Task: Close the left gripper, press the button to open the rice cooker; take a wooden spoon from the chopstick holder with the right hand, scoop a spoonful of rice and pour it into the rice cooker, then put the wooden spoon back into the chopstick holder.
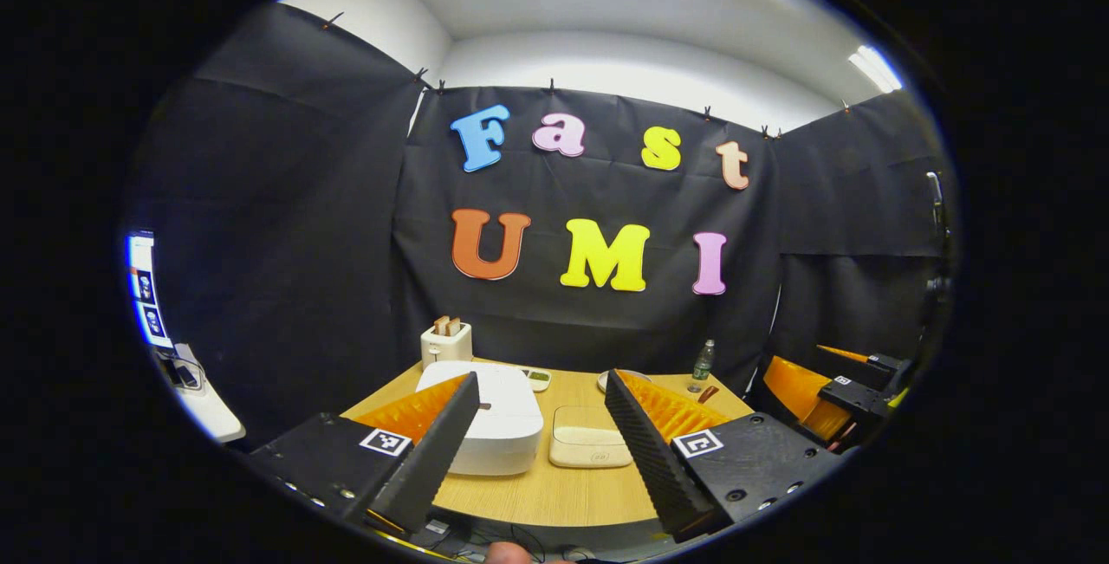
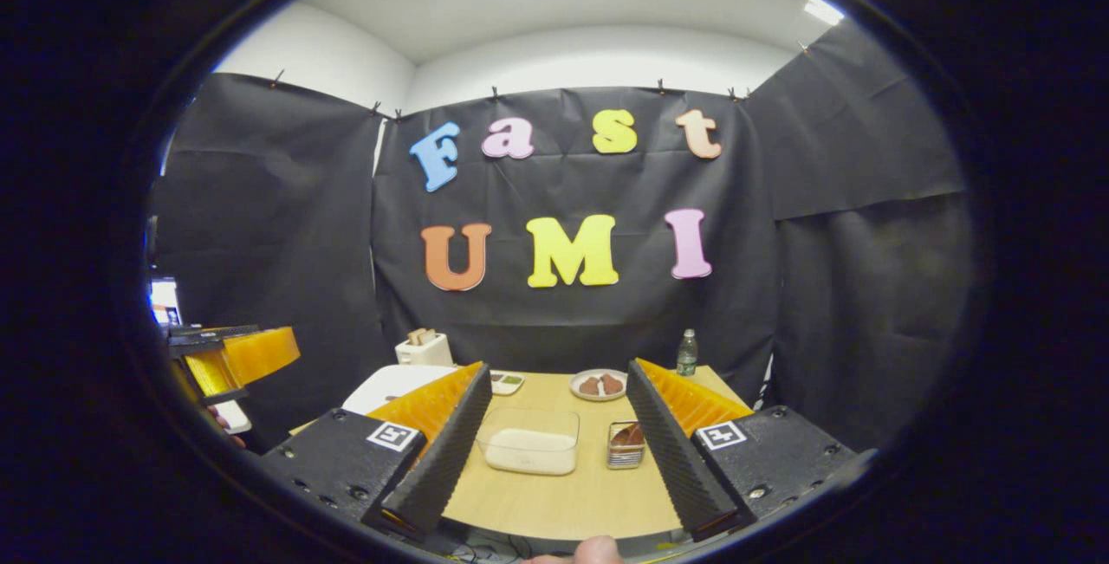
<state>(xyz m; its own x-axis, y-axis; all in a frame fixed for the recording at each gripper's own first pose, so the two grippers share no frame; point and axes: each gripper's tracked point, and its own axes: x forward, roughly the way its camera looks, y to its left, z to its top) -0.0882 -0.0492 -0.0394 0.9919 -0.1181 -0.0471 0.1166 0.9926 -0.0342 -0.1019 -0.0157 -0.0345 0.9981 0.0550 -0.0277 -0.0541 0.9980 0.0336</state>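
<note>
- Left gripper view: left gripper [image 1: 541, 451] at 6 o'clock, fingers spread wide apart, nothing between them, held above the near edge of the wooden table [image 1: 554, 490].
- White rice cooker [image 1: 485, 417], lid down, on the table at about 7 o'clock, partly behind the gripper's left finger.
- Shallow cream container of rice [image 1: 591, 436] just beside the cooker, toward 5 o'clock of it, showing in the gap between the fingers.
- White toaster [image 1: 446, 341] with two slices standing in it, behind the cooker at the table's far edge.
- Small dish [image 1: 537, 378], plate [image 1: 606, 378] and green bottle [image 1: 703, 365] along the far edge.
- Right gripper [image 1: 836, 378] at 3 o'clock, off the table's side; whether its fingers are apart, I cannot tell here.

- Right gripper view: right gripper [image 2: 559, 451] at 6 o'clock, fingers wide apart, empty, above the near table edge [image 2: 554, 499].
- Clear container of rice [image 2: 530, 443] between the fingers, low centre.
- Small square holder [image 2: 625, 444] with brown wooden pieces in it, just beside the rice container at its 3 o'clock; I cannot tell which is the spoon.
- Plate with brown food [image 2: 599, 385] and green bottle [image 2: 686, 353] at the far edge.
- Rice cooker [image 2: 390, 386] at 8 o'clock, largely hidden; toaster [image 2: 423, 347] behind it.
- Left gripper [image 2: 230, 356] at 9 o'clock.
</note>
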